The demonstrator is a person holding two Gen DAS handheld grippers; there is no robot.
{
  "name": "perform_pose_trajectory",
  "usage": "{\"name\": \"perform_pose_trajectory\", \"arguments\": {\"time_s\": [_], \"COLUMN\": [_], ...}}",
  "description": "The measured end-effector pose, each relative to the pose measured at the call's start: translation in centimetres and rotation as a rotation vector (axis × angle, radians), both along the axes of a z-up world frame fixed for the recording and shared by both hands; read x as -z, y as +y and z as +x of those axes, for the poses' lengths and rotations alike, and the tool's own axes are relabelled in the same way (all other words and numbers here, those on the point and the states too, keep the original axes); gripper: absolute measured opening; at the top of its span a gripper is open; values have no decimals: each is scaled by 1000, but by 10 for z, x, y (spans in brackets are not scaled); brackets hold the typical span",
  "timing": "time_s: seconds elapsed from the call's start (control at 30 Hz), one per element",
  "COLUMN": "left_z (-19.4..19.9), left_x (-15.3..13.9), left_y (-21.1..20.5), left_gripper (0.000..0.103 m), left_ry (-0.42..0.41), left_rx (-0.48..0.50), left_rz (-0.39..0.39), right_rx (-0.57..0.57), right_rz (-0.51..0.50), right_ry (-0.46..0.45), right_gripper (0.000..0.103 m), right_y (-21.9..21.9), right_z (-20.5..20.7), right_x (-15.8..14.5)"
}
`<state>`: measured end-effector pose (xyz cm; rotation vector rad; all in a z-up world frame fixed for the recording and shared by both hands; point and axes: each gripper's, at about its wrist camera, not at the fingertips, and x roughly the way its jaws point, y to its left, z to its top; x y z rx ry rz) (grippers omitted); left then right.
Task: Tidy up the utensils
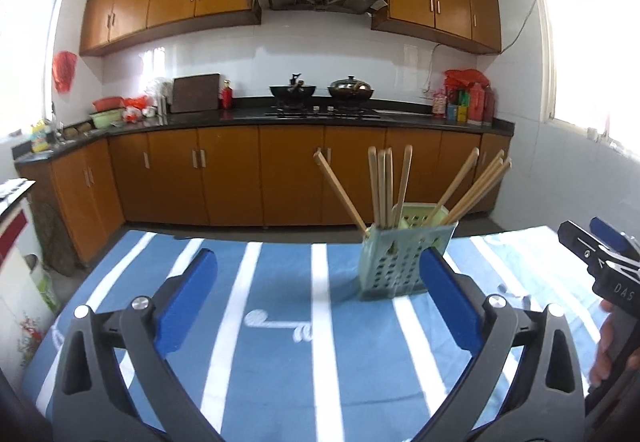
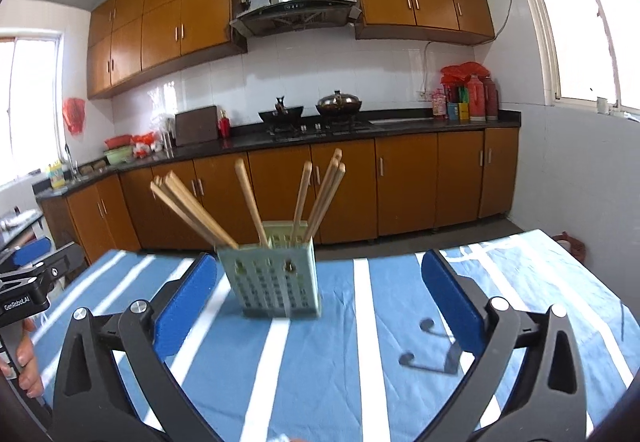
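Observation:
A pale green perforated utensil holder (image 1: 396, 258) stands upright on the blue-and-white striped tablecloth (image 1: 280, 282). Several wooden chopsticks (image 1: 384, 186) stick out of it, fanned left, upright and right. My left gripper (image 1: 320, 282) is open and empty; the holder stands just ahead of its right finger (image 1: 450, 294). In the right wrist view the holder (image 2: 276, 278) with its chopsticks (image 2: 256, 198) stands ahead of my open, empty right gripper (image 2: 320, 286), nearer its left finger (image 2: 188, 302). The right gripper also shows at the right edge of the left wrist view (image 1: 600, 254).
A dark metal hook piece (image 2: 430, 354) lies on the cloth by the right gripper's right finger. The table's far edge (image 2: 360, 254) drops to the floor. Beyond it are brown kitchen cabinets (image 1: 280, 174) and a counter with woks (image 1: 320, 90).

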<state>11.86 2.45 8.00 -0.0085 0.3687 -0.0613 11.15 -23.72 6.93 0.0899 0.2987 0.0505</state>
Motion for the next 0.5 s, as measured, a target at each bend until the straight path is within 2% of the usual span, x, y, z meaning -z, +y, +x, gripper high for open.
{"name": "perform_pose_trajectory", "arguments": {"time_s": [0.23,0.5], "left_z": [-32,-48], "left_x": [24,45], "left_y": [-6,-8], "left_gripper": [99,99], "left_ry": [-24,-10], "left_rx": [-36,-47], "left_rz": [26,32], "right_rx": [15,10], "right_rz": [-47,-84], "right_ry": [14,32], "right_gripper": [101,101], "right_y": [10,23], "right_z": [-31,-53], "right_x": [22,45]}}
